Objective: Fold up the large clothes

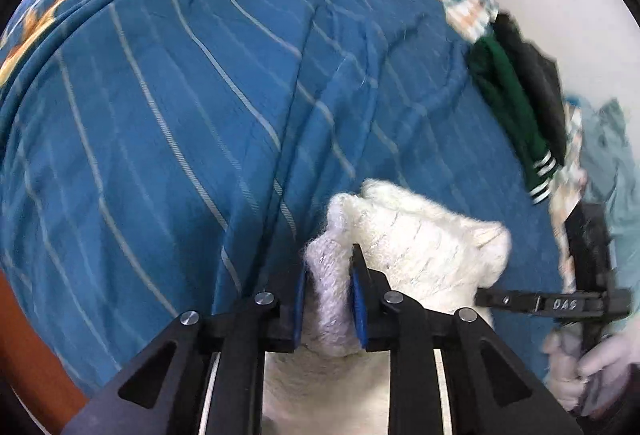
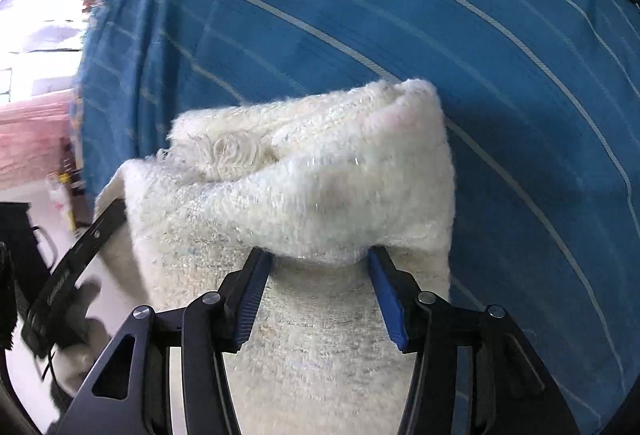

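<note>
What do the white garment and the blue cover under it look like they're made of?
White garment: seemingly a fuzzy, loose-fibred knit with faint glinting threads, matte. Blue cover: probably thin woven cloth; it creases finely and carries pale stripes.

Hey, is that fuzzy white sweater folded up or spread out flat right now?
Bunched, not flat: the white sweater is doubled over in thick layers, pinched by the left gripper and right gripper above the blue striped bedspread.

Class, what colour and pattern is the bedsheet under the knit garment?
Blue bedsheet with thin pale stripes, clearest in the right wrist view.
</note>
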### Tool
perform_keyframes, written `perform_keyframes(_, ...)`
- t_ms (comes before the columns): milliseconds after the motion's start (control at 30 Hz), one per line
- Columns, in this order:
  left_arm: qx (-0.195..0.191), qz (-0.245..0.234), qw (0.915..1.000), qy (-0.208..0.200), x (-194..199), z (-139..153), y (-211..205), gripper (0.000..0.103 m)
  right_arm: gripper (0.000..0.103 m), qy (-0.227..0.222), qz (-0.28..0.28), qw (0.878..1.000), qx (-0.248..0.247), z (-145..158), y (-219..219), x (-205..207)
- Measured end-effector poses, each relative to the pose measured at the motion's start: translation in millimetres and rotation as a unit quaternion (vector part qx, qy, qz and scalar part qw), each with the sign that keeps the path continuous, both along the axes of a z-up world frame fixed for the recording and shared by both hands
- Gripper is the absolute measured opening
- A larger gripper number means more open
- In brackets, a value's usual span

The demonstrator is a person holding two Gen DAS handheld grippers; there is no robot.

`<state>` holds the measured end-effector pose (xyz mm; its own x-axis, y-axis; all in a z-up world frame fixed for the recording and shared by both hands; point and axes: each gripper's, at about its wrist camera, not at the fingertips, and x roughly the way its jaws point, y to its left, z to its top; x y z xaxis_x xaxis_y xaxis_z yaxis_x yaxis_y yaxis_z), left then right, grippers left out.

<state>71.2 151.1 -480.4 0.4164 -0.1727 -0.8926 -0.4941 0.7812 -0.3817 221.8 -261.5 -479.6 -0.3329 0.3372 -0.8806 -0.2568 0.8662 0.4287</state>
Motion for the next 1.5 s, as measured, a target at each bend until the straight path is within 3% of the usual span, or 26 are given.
perform_keyframes(67,0.016,0.015,0.9996,-0.018,-14,24,-3,0.020,0.060,0.004,-0.002,0.998,0.057,17,-27,3)
perform_keyframes(133,0.039,0.038,0.9980,-0.032,-38,47,-9,0.025,0.079,-0.003,-0.023,0.995,0.093,26,-60,5)
perform_keyframes(167,0.046,0.047,0.9973,-0.033,-50,53,-11,0.029,0.081,-0.006,-0.036,0.994,0.105,27,-79,4)
perform_keyframes(233,0.048,0.074,0.9958,-0.023,-81,59,-19,0.069,0.081,0.005,-0.053,0.991,0.120,13,-105,4)
perform_keyframes(267,0.049,0.090,0.9946,-0.017,-95,59,-23,0.073,0.081,0.020,-0.064,0.989,0.128,2,-119,0)
perform_keyframes(400,0.023,0.158,0.9872,0.008,-160,43,-44,0.073,0.081,0.101,-0.067,0.971,0.205,-51,-119,-21)
perform_keyframes(467,-0.003,0.187,0.9822,0.014,-187,30,-54,0.073,0.081,0.141,-0.045,0.954,0.260,-75,-103,-29)
perform_keyframes(567,-0.024,0.214,0.9764,0.011,-207,17,-65,0.073,0.083,0.151,-0.026,0.937,0.314,-84,-74,-30)
perform_keyframes(700,-0.069,0.232,0.9703,-0.002,-200,-13,-67,0.073,0.081,0.134,-0.008,0.938,0.319,-80,-36,-26)
perform_keyframes(800,-0.132,0.261,0.9560,-0.030,-181,-39,-53,0.073,0.062,0.117,-0.028,0.940,0.319,-70,-33,-25)
perform_keyframes(833,-0.156,0.276,0.9470,-0.052,-175,-44,-45,0.073,0.058,0.115,-0.042,0.939,0.320,-65,-38,-26)
perform_keyframes(933,-0.162,0.305,0.9357,-0.074,-161,-42,-29,0.068,0.053,0.120,-0.079,0.933,0.329,-53,-48,-34)
perform_keyframes(967,-0.149,0.306,0.9372,-0.079,-156,-37,-26,0.061,0.052,0.122,-0.094,0.929,0.336,-48,-53,-37)
perform_keyframes(1000,-0.132,0.296,0.9429,-0.077,-148,-30,-22,0.033,0.052,0.122,-0.106,0.926,0.341,-41,-61,-36)
perform_keyframes(1033,-0.120,0.283,0.9486,-0.075,-141,-23,-20,0.021,0.051,0.123,-0.118,0.922,0.347,-37,-64,-36)
perform_keyframes(1300,-0.100,0.176,0.9736,-0.106,-67,42,3,0.020,0.050,0.079,-0.204,0.893,0.393,23,-94,-12)
perform_keyframes(1500,-0.122,0.064,0.9810,-0.137,48,103,16,0.020,0.050,0.017,-0.273,0.873,0.403,101,-119,47)
